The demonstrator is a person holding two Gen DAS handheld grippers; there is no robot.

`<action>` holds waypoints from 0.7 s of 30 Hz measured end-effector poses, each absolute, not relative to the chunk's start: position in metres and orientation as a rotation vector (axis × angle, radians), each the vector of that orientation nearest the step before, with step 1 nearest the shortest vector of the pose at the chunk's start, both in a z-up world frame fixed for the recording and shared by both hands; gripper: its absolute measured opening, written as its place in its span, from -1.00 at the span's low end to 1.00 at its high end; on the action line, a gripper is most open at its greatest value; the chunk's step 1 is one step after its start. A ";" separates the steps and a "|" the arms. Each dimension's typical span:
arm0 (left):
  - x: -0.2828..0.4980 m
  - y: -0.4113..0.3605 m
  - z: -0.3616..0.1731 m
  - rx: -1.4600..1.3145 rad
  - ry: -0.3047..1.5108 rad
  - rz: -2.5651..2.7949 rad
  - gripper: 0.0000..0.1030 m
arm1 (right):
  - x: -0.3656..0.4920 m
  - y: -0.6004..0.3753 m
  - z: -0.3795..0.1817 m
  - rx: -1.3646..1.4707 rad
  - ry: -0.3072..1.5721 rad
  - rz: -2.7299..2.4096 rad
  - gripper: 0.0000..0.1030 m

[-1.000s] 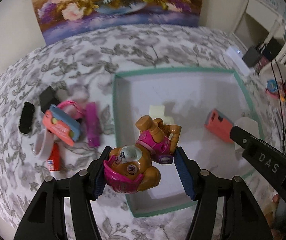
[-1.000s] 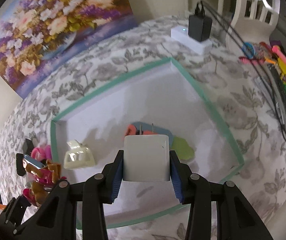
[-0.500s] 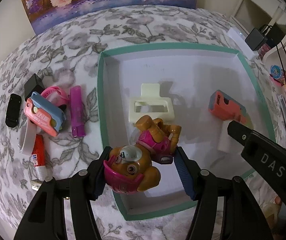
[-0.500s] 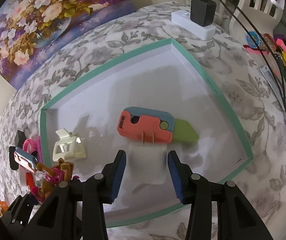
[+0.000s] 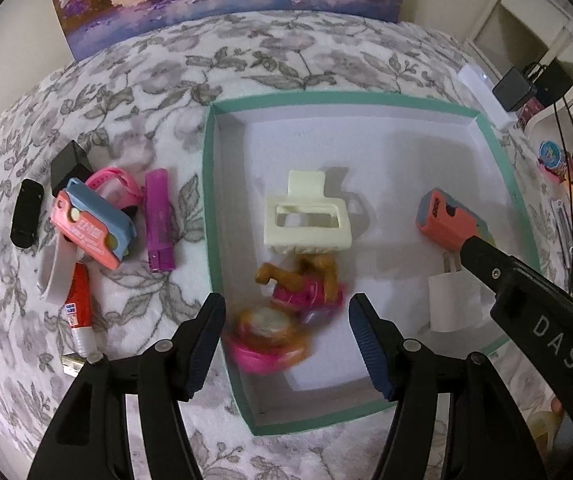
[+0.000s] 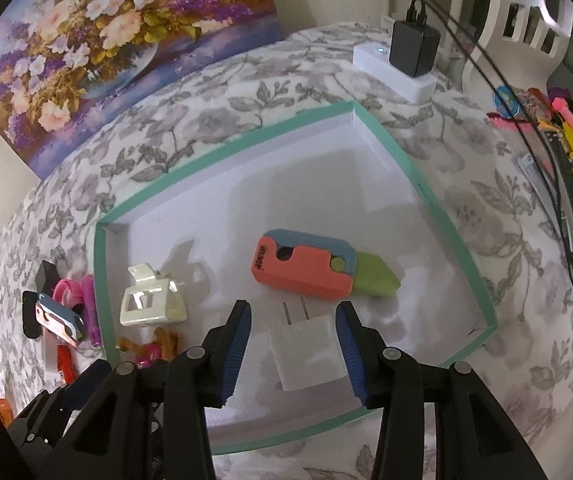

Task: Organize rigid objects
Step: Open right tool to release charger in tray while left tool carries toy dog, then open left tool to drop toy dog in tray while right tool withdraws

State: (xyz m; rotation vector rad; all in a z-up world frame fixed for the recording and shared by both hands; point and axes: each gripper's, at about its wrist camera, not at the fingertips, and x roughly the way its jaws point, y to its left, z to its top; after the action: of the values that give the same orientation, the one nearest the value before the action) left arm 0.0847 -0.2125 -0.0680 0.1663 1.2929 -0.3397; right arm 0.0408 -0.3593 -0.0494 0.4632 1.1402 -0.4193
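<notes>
The left gripper (image 5: 286,340) gaped wide and empty above the blurred brown-and-pink plastic puppy figure (image 5: 286,308), apparently dropping into the white green-rimmed cardboard tray (image 5: 207,208); the right gripper (image 6: 292,350), likewise wide, straddled the white plug-in charger cube (image 6: 306,348) lying inside, untouched

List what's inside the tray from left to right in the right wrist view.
Inside the tray: cream hair clip → white plug adapter → orange and blue toy knife, whose green blade points right.
</notes>
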 end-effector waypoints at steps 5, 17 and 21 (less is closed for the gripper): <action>0.089 -0.201 -0.057 0.121 1.273 -0.317 0.35 | 0.040 -0.359 -0.041 0.454 1.114 -0.425 -0.06; 0.110 -0.151 -0.050 -0.009 1.259 -0.169 0.35 | 0.044 -0.351 -0.045 0.436 1.136 -0.395 0.06; 0.115 -0.142 -0.053 -0.022 1.273 -0.135 0.39 | 0.046 -0.347 -0.047 0.431 1.142 -0.382 0.14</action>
State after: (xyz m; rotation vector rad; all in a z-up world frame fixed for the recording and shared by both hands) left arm 0.1154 -0.1418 -0.0535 -0.0217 1.2734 -0.1353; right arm 0.0458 -0.3473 -0.0469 0.4306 1.1423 -0.3821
